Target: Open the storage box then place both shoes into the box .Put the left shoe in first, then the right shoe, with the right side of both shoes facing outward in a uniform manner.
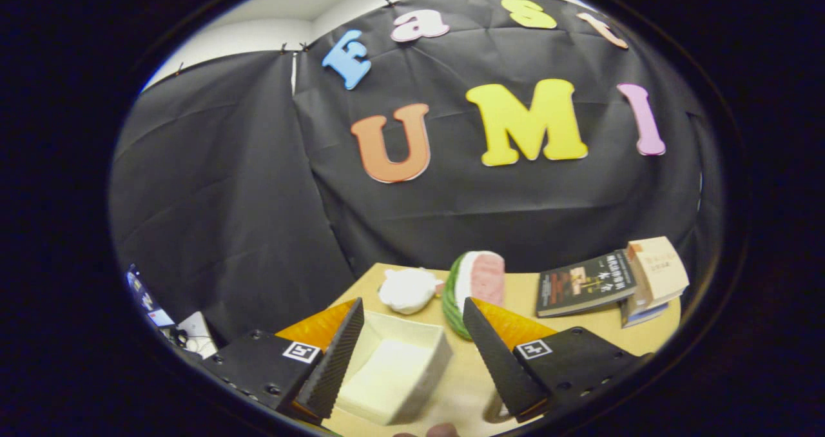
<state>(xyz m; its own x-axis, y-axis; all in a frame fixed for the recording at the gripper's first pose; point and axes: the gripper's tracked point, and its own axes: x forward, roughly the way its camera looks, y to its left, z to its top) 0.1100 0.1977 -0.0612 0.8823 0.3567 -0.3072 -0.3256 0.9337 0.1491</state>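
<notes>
While the fingers stand wide apart: gripper [412, 334] grips nothing.
Storage box: open white box [403, 369] lies between the fingers, on the tan table [580, 330].
Just beyond box: white plush lump [408, 289], watermelon-slice toy [474, 289] beside it.
Farther from box: dark book [585, 283]; tan books [654, 276] stacked touching it.

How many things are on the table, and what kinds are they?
Boxes: 1, the open white box, empty, lying between the open tongs.
Shoes or slippers: 2, a white fluffy one and a watermelon one.
Books: 3, one dark book, two stacked light books.
Total: 6
</notes>
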